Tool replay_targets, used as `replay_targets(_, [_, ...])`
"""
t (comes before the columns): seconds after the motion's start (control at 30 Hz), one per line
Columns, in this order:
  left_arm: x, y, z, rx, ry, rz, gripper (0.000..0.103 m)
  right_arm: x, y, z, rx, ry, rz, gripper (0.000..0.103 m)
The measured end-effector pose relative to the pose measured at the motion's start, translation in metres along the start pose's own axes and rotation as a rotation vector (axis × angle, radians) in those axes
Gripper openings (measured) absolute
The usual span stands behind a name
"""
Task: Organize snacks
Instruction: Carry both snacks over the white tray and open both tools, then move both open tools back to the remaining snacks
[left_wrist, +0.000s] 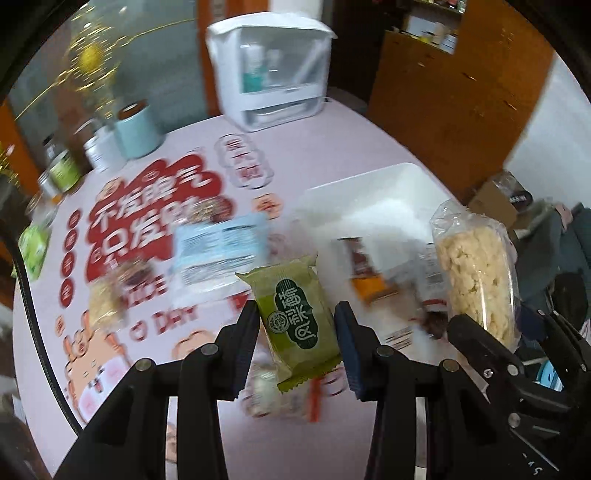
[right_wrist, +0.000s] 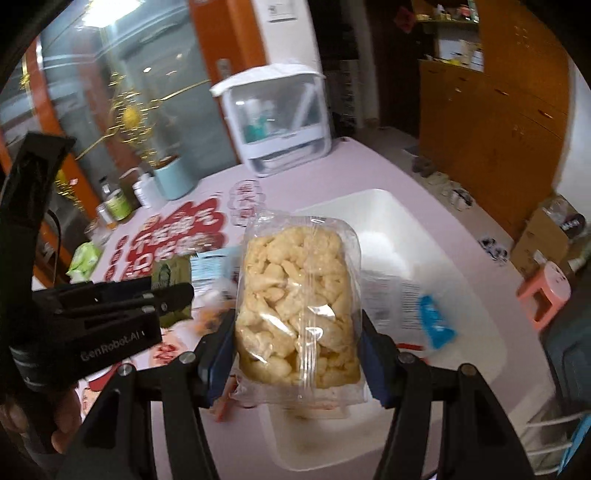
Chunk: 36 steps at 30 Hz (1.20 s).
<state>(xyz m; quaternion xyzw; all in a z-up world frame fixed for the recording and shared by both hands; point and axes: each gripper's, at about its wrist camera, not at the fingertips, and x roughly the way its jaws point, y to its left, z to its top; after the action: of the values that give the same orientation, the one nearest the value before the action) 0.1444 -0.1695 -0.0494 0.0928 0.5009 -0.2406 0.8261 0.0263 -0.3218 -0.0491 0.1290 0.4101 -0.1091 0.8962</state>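
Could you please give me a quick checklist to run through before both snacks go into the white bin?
1. Left gripper clamps the green packet: ok.
2. Right gripper clamps the clear puffed-snack bag: ok.
3. White bin has open space inside: ok.
4. Both snacks lifted clear of the table: ok.
5. Grippers far enough apart not to collide: cannot tell.
6. Loose packets lying near the bin, such as the blue packet, out of the way: cannot tell, blurred.
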Motion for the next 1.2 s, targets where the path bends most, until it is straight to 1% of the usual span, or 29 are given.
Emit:
replay_targets(0.1, [0.012, -0.030, 0.015, 0.025, -0.002, -0.008, 0.041, 0.007, -0.022, -0.001, 0.008, 0.011, -0.030, 0.061])
replay_targets(0.2, [0.027, -0.054, 0.032, 0.035, -0.005, -0.007, 0.041, 0.018, -0.039, -0.005, 0.010, 0.033, -0.043, 0.061])
replay_targets(0.3, [0.044, -0.075, 0.050, 0.044, -0.021, 0.016, 0.041, 0.029, -0.052, -0.009, 0.004, 0.053, -0.062, 0.061])
replay_targets(0.37, [0.053, -0.083, 0.057, 0.046, -0.027, 0.032, 0.041, 0.034, -0.059, -0.011, 0.005, 0.070, -0.071, 0.061])
replay_targets(0.47, [0.070, -0.090, 0.064, 0.032, -0.006, 0.041, 0.041, 0.042, -0.071, -0.013, 0.015, 0.078, -0.088, 0.061])
replay_targets(0.53, [0.080, -0.094, 0.063, 0.032, 0.011, 0.059, 0.041, 0.046, -0.076, -0.013, 0.023, 0.080, -0.102, 0.061])
replay_targets(0.63, [0.095, -0.097, 0.058, 0.043, 0.050, 0.081, 0.042, 0.057, -0.084, -0.014, 0.063, 0.117, -0.086, 0.063])
replay_targets(0.67, [0.100, -0.097, 0.056, 0.041, 0.064, 0.084, 0.044, 0.060, -0.086, -0.015, 0.077, 0.125, -0.078, 0.066])
replay_targets(0.7, [0.103, -0.096, 0.054, 0.040, 0.072, 0.078, 0.058, 0.061, -0.088, -0.016, 0.089, 0.125, -0.073, 0.072])
replay_targets(0.73, [0.104, -0.097, 0.052, 0.040, 0.077, 0.075, 0.077, 0.061, -0.087, -0.017, 0.093, 0.115, -0.069, 0.078])
replay_targets(0.77, [0.104, -0.097, 0.051, 0.039, 0.072, 0.079, 0.084, 0.059, -0.087, -0.018, 0.090, 0.103, -0.071, 0.080])
replay_targets(0.8, [0.103, -0.098, 0.050, 0.041, 0.056, 0.092, 0.087, 0.057, -0.084, -0.019, 0.080, 0.083, -0.080, 0.081])
replay_targets(0.87, [0.100, -0.100, 0.049, 0.060, 0.036, 0.103, 0.087, 0.054, -0.081, -0.019, 0.068, 0.065, -0.089, 0.081])
replay_targets(0.97, [0.097, -0.100, 0.047, 0.079, 0.036, 0.120, 0.087, 0.050, -0.078, -0.020, 0.073, 0.051, -0.085, 0.081])
replay_targets(1.2, [0.089, -0.088, 0.036, 0.068, 0.049, 0.116, 0.087, 0.047, -0.075, -0.019, 0.114, 0.029, -0.095, 0.081])
